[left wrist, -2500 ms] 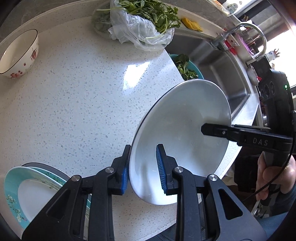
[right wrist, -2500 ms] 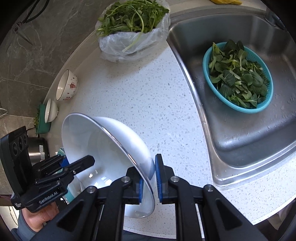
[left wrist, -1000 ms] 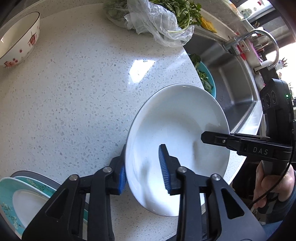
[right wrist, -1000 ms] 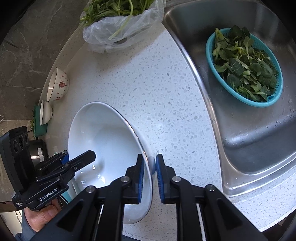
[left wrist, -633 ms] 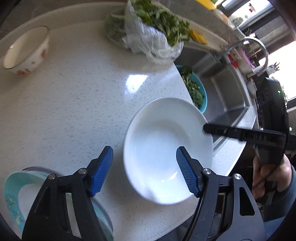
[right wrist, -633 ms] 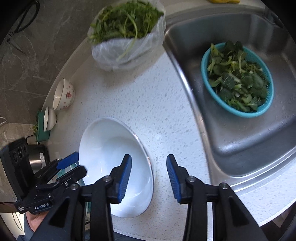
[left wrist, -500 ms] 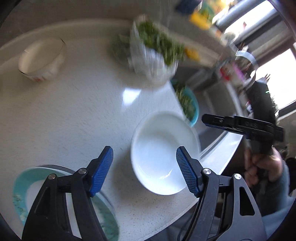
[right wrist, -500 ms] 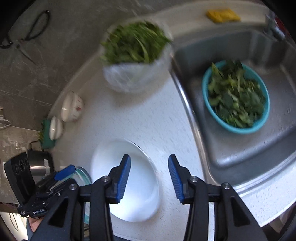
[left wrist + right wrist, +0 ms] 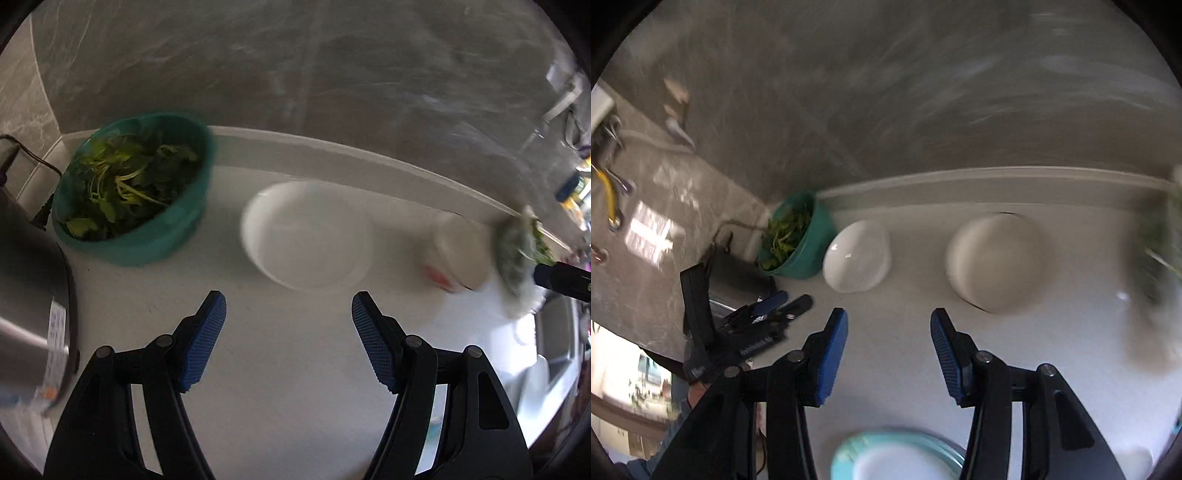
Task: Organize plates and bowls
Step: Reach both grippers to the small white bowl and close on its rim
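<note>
Both views are motion-blurred. My left gripper (image 9: 288,315) is open and empty, facing a small white bowl (image 9: 308,234) near the back of the white counter (image 9: 295,369). A cream bowl with red marks (image 9: 456,256) stands to its right. My right gripper (image 9: 888,334) is open and empty; ahead of it are the small white bowl (image 9: 857,256) and the cream bowl (image 9: 995,260). A stack of teal-rimmed plates (image 9: 897,456) lies below the right gripper. The left gripper also shows in the right wrist view (image 9: 783,301).
A teal bowl of greens (image 9: 135,188) stands at the back left, also in the right wrist view (image 9: 794,238). A steel appliance (image 9: 26,314) sits at the far left. A bag of greens (image 9: 522,254) lies at the right. A grey wall backs the counter.
Both grippers let go of the large white plate, opened wide and swung left toward the back of the counter. The plate and sink have left view; the small bowls now lie ahead.
</note>
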The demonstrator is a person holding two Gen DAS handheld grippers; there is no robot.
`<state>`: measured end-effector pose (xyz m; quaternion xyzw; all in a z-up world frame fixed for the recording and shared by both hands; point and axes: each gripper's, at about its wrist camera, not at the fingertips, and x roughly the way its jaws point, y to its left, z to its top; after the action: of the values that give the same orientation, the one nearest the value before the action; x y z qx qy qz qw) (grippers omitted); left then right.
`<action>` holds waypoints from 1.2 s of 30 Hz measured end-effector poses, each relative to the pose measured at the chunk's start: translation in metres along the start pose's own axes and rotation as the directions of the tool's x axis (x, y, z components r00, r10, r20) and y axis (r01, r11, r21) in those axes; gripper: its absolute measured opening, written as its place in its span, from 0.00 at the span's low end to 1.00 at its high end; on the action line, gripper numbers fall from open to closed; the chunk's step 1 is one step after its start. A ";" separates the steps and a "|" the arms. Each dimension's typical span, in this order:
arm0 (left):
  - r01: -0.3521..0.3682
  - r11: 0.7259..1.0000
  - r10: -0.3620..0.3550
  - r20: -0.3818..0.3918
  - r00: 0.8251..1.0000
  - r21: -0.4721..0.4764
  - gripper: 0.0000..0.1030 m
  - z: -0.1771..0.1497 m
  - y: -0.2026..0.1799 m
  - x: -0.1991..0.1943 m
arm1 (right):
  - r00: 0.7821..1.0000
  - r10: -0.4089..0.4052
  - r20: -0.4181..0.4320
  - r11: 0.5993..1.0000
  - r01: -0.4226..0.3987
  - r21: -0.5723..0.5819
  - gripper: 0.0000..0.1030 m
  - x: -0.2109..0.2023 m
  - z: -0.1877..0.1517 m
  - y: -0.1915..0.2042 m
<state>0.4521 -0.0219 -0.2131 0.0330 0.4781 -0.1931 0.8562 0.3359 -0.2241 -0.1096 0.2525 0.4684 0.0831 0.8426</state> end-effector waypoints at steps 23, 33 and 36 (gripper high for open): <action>0.084 0.993 -0.094 -0.116 0.989 -0.087 0.43 0.031 0.040 0.099 | 0.895 -0.287 -0.341 0.958 0.273 -0.090 0.48 0.216 0.075 0.010; 0.108 0.987 -0.125 -0.139 0.982 -0.123 0.21 0.038 0.045 0.125 | 0.899 -0.268 -0.345 0.962 0.234 -0.138 0.11 0.232 0.065 0.021; 0.107 0.988 -0.122 -0.142 0.982 -0.110 0.12 0.043 0.042 0.128 | 0.901 -0.279 -0.333 0.958 0.235 -0.166 0.10 0.234 0.061 0.030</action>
<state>0.5619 -0.0320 -0.3013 -0.0239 0.5507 -0.2146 0.8063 0.5175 -0.1317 -0.2430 0.1177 0.6350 0.0432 0.7623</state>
